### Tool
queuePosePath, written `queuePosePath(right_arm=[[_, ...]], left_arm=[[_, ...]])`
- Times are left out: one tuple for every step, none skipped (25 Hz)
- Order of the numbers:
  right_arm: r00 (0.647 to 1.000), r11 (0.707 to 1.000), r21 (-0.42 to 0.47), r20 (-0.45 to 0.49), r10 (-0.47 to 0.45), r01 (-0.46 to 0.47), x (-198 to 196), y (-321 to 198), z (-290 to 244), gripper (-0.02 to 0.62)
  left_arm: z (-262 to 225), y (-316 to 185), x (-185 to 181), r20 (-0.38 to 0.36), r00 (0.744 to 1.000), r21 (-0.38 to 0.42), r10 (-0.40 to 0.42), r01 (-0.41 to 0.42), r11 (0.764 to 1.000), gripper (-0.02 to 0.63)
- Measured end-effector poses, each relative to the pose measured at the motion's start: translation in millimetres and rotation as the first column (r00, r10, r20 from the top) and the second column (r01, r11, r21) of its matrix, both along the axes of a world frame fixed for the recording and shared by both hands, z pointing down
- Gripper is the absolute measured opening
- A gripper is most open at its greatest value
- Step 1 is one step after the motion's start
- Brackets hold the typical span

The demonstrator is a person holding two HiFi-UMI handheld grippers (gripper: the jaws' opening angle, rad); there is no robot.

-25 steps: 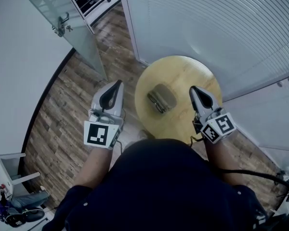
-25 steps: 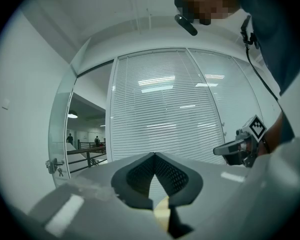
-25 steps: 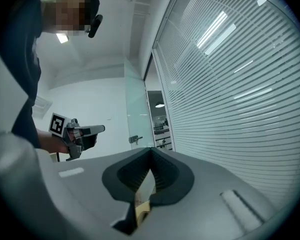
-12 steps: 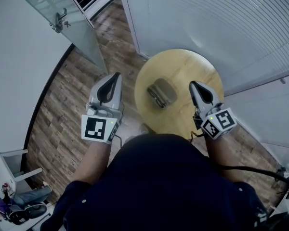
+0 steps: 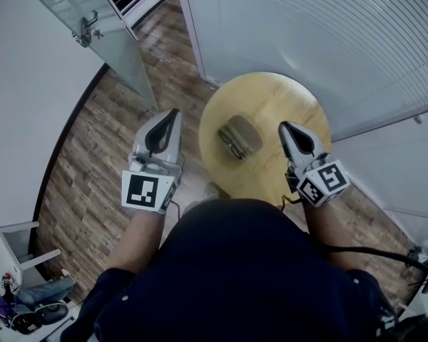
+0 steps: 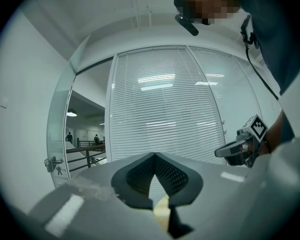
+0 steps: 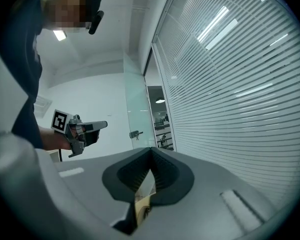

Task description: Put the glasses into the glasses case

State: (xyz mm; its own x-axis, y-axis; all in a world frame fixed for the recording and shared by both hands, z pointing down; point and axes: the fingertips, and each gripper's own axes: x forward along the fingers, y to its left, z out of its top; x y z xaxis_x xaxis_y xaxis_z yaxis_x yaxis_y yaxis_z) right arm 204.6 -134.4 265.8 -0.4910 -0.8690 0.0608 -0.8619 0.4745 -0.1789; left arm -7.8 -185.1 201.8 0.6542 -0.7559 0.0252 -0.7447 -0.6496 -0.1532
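Round wooden table [image 5: 294,104], olive-grey glasses case [image 5: 239,137]

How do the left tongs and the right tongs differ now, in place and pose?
The left tongs hang over the floor, beside the round table; the right tongs are above the table's right part. In the head view the left tongs lie farther from the glasses case than the right tongs. Both are shut, empty and clear of the case.
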Motion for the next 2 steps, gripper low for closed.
queuePosePath(right_arm=[[1.0, 1.0, 0.0, -0.002, -0.001, 0.001, -1.0, -0.2, -0.4, 0.009], [1.0, 1.0, 0.0, -0.005, -0.001, 0.001, -2.1, -0.4, -0.7, 0.009]], left_arm=[[-0.4, -0.2, -1.1, 0.003, 1.0, 0.001, -0.001, 0.001, 1.0, 0.002], [-0.8, -0.4, -2.3, 0.007, 1.0, 0.002, -0.003, 0.003, 1.0, 0.002]])
